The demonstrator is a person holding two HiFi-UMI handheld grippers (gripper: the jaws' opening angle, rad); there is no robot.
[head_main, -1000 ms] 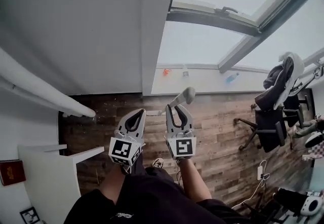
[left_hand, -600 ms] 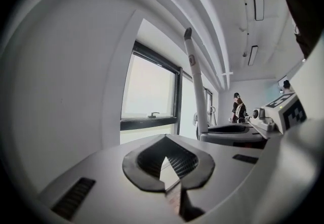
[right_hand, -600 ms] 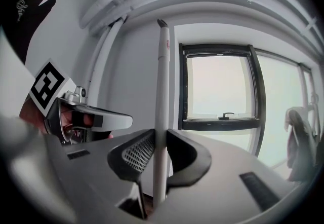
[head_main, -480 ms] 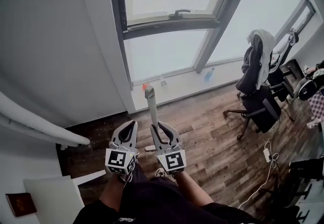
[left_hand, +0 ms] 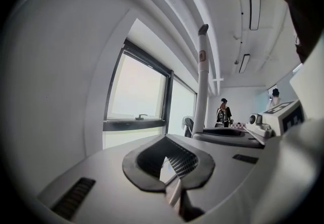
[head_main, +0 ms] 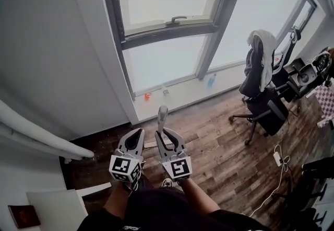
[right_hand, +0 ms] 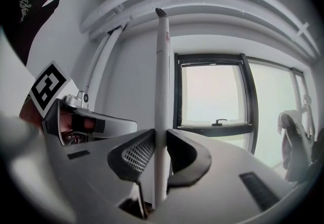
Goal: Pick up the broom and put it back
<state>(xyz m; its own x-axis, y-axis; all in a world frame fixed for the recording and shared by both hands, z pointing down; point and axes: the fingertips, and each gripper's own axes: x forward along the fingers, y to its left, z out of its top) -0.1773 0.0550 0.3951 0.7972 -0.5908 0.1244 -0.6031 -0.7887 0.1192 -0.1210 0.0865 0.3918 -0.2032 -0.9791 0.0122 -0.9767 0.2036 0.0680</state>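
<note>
The broom shows only as its white handle (head_main: 162, 116), which rises upright from my right gripper (head_main: 167, 131) toward the window. In the right gripper view the handle (right_hand: 162, 81) runs straight up between the dark pads (right_hand: 135, 154), and that gripper (right_hand: 161, 134) is shut on it. The brush end is hidden below the grippers. My left gripper (head_main: 136, 133) hangs just left of the right one, its tips together and nothing in it. In the left gripper view its jaws (left_hand: 165, 138) meet at the tip, with the handle (left_hand: 202, 81) standing to the right.
A tall window (head_main: 167, 26) with a dark frame is ahead, with bottles (head_main: 211, 79) and a small orange thing (head_main: 146, 96) on its low sill. An office chair (head_main: 263, 94) draped in clothes stands at right. A white pipe (head_main: 36, 130) and a white desk (head_main: 57, 209) are at left.
Both grippers have shifted together with the broom while the view swung toward the window. The handle leaned right a second ago and now stands nearly upright. The grip is unchanged.
</note>
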